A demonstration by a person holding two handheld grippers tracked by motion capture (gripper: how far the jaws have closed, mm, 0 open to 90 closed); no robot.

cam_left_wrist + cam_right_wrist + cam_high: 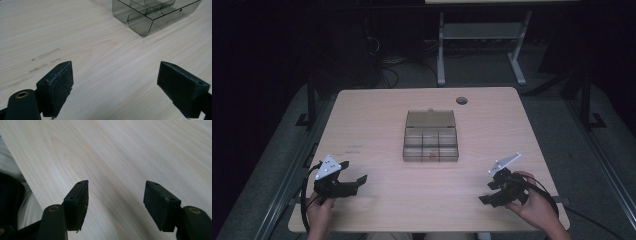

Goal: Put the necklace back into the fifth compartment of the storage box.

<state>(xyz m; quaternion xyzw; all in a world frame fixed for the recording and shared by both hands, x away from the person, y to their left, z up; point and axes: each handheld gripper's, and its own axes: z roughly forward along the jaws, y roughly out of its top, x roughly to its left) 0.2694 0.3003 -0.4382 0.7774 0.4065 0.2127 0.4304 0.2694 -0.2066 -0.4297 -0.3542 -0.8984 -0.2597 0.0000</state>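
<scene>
Left gripper [115, 82] and right gripper [116, 202]: jaws wide apart, empty. High view adds the smoky compartmented plastic box [430, 137], lid open, mid-table.

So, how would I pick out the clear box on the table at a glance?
Look at the pale wooden table; near its middle, between the far cable hole and the near edge, sits the smoky see-through compartment box. Its lid lies open flat behind it, and dividers split it into small cells.

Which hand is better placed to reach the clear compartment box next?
Left, probably. The left tool faces the box, jaws open; the right tool faces bare table.
</scene>
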